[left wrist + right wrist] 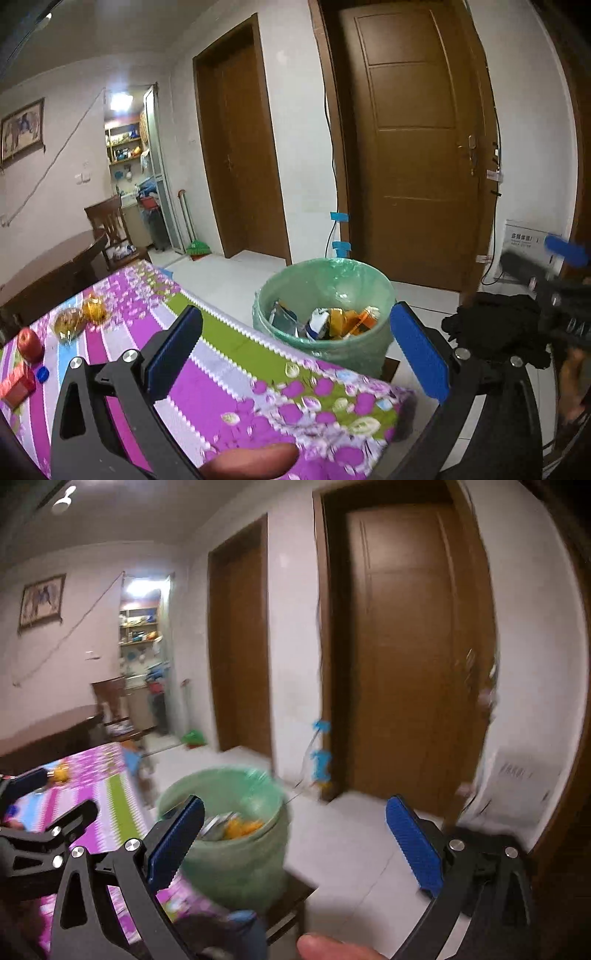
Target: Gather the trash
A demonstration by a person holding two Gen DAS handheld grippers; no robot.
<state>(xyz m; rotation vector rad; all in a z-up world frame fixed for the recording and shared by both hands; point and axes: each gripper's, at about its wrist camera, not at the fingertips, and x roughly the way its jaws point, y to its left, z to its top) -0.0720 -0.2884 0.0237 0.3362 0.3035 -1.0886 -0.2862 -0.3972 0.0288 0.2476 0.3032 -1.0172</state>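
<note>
Between pickups: both grippers empty beside the bin, next item waiting on the bench.
Bench (pixel 229 373) edge touches bin (pixel 325 295), wrappers inside; left gripper (pixel 295 354) and right gripper (pixel 295 845) jaws apart. Only left view shows apple (pixel 29 343), red box (pixel 16 384), bottle cap (pixel 43 373); reach back left.

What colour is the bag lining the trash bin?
Translucent green, on the bin liner; sharpest in the left wrist view.

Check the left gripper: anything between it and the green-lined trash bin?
Nothing visible blocks it. The left gripper is open and empty over the corner of the floral purple tablecloth; the green-lined trash bin stands just past the table edge, its mouth open with wrappers inside.
</note>
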